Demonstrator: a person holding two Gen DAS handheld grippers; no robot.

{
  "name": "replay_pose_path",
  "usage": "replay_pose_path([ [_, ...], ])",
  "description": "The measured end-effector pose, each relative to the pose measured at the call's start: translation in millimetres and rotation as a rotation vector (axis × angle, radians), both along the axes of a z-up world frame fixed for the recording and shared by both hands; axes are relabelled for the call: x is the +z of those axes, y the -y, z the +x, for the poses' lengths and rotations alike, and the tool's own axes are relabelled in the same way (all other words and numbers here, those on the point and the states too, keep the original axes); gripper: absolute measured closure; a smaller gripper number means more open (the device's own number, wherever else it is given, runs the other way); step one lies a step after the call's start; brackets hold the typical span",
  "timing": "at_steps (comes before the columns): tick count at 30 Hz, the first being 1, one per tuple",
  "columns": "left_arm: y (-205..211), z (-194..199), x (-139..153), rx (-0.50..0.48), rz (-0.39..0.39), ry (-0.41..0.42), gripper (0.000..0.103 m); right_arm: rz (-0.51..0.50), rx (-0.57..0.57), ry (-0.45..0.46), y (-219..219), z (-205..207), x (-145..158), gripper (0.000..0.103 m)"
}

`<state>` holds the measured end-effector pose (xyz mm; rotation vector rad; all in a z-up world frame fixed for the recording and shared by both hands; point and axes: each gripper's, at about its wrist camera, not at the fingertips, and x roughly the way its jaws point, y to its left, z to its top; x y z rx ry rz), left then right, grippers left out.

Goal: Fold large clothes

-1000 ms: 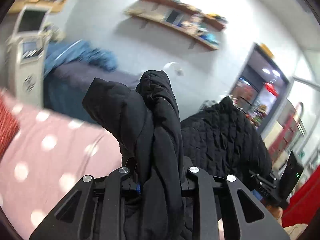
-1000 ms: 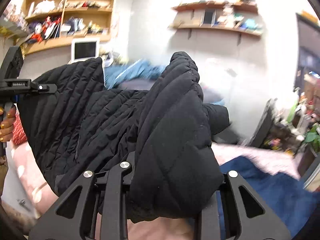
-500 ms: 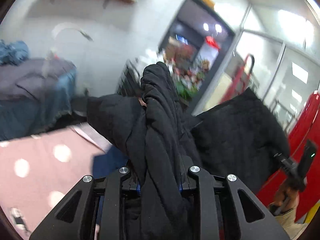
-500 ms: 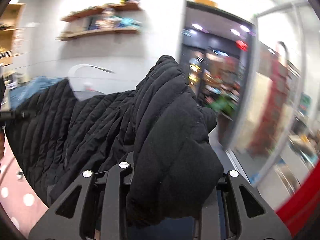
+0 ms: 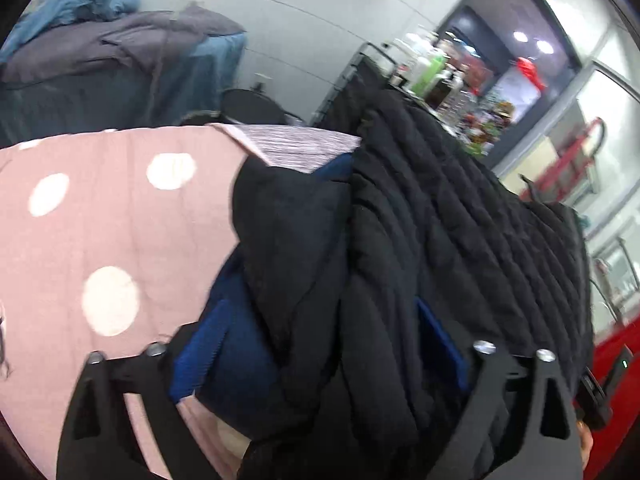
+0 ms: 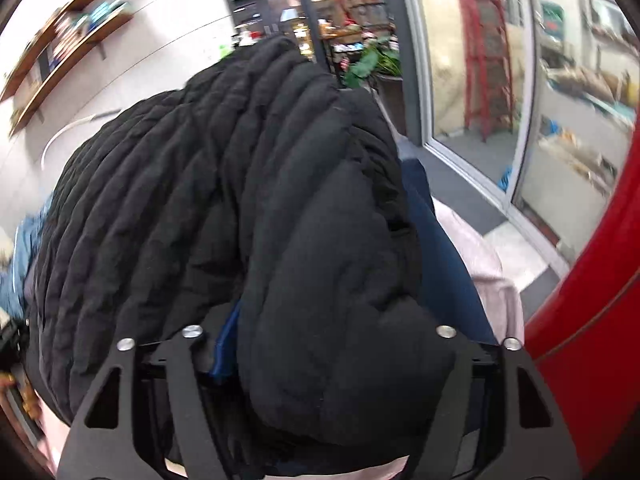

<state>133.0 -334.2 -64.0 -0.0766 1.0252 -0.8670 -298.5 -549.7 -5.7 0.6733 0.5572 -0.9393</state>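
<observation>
A black quilted jacket (image 5: 440,220) lies bunched over a navy garment (image 5: 256,344) on the pink polka-dot bed cover (image 5: 100,220). My left gripper (image 5: 320,360) points down at it, its jaws opening wide. A fold of the jacket lies loose between them, and the blue pads (image 5: 192,360) stand clear of the cloth. In the right wrist view the jacket (image 6: 200,180) fills the middle. My right gripper (image 6: 320,340) is opening too, with a thick black fold resting between its fingers. The navy garment (image 6: 440,248) shows under the jacket's right side.
Blue and grey bedding (image 5: 120,48) is heaped at the back left. A dark cart with bottles (image 5: 424,68) stands behind the bed. A red surface (image 6: 592,280) and a glass door (image 6: 480,80) are at the right. Wall shelves (image 6: 60,52) hang at the upper left.
Both grippers swung round and sank toward the bed with the jacket. Their jaws, shut on jacket folds before, now stand wide apart, and the jacket rests on the navy garment.
</observation>
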Motion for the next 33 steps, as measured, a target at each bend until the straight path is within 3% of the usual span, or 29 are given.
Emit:
replay_pose_path([
  [1, 0.3, 3.0, 1.7, 0.017, 0.001, -0.003, 0.008, 0.012, -0.013, 0.011, -0.5, -0.3, -1.1, 0.025],
  [3, -5.7, 2.6, 7.1, 0.047, 0.007, 0.011, 0.008, 0.055, -0.029, 0.069, 0.6, -3.3, -0.9, 0.024],
  [5, -20.6, -12.5, 22.5, 0.087, 0.015, 0.08, 0.006, 0.063, -0.038, 0.1, -1.9, -13.5, 4.1, 0.02],
  [10, -54.1, -51.7, 63.2, 0.177, 0.057, 0.311, 0.006, -0.051, -0.087, 0.069, -23.6, -25.5, 28.8, 0.013],
  [13, -56.4, -71.5, 78.6, 0.181, 0.13, 0.386, 0.006, -0.14, -0.121, 0.02, -45.9, -23.5, 52.7, 0.007],
  [17, -50.3, -101.1, 83.6, 0.119, 0.195, 0.398, 0.006, -0.165, -0.083, -0.026, -69.1, -14.2, 77.5, 0.006],
  [19, -43.6, -122.5, 82.8, 0.077, 0.208, 0.395, 0.006, -0.146, -0.011, -0.05, -80.4, 1.0, 85.9, 0.006],
  [24, -25.7, -173.8, 74.7, -0.08, 0.258, 0.399, 0.006, -0.139, 0.186, -0.173, -121.4, 47.4, 87.2, 0.006],
  [28, -15.0, -198.6, 72.7, -0.134, 0.344, 0.451, 0.006, -0.217, 0.253, -0.302, -156.0, 78.5, 85.9, 0.006],
  [33, -16.7, -214.4, 77.6, -0.169, 0.345, 0.451, 0.006, -0.216, 0.279, -0.353, -170.5, 91.7, 77.1, 0.006],
])
